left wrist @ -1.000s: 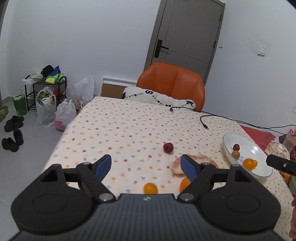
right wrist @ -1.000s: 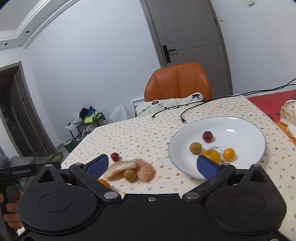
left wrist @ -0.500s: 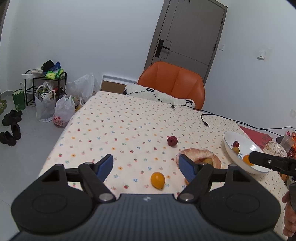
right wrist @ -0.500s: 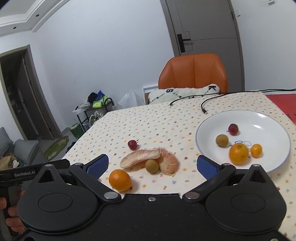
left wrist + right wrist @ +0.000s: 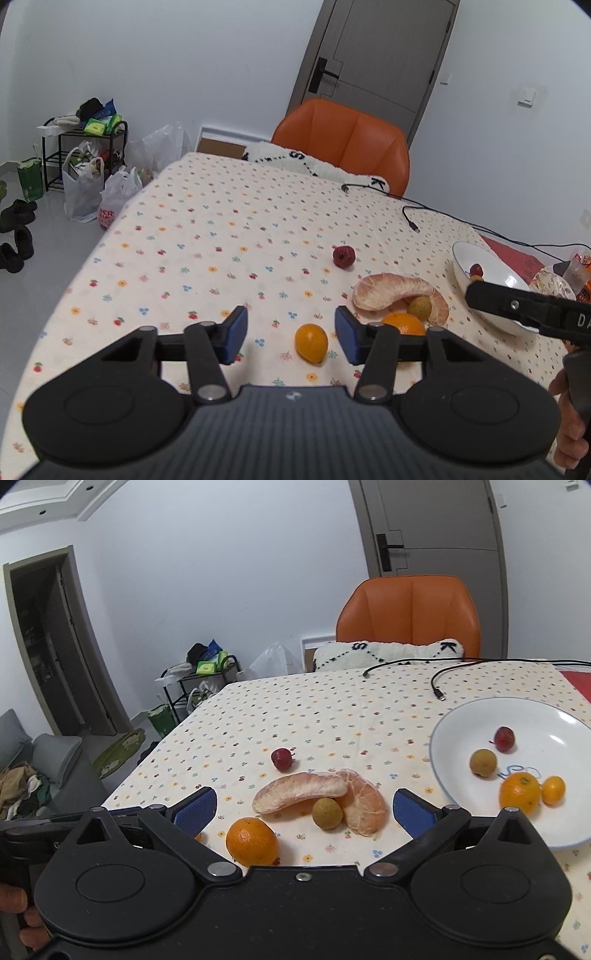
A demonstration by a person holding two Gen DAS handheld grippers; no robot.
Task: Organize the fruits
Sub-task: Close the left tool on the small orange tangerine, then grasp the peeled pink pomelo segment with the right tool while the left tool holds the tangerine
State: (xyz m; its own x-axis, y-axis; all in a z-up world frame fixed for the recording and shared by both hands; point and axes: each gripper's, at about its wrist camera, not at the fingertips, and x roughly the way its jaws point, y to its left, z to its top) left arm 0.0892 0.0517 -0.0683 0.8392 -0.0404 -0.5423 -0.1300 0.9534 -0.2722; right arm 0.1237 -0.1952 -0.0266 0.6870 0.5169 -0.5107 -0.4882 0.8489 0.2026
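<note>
A glossy white plate [image 5: 443, 746] is gleaming on the worktop's matt printed cloth [image 5: 314, 716], while matt black plastic tools [image 5: 290, 332] are showing ribbed blue pads [image 5: 234, 334].

We see open cloth left of the pomelo [image 5: 301, 795], but an orange [image 5: 252, 841] and longan [image 5: 327, 812] crowd its near side, and the plate [image 5: 443, 775] blocks its right.

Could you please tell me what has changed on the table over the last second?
Both grippers drew back from the fruit: the left gripper now shows the small orange fruit between its open fingers, and the right gripper now frames the peeled segments. Nothing was grasped or released; the fruit and the plate stayed put.
</note>
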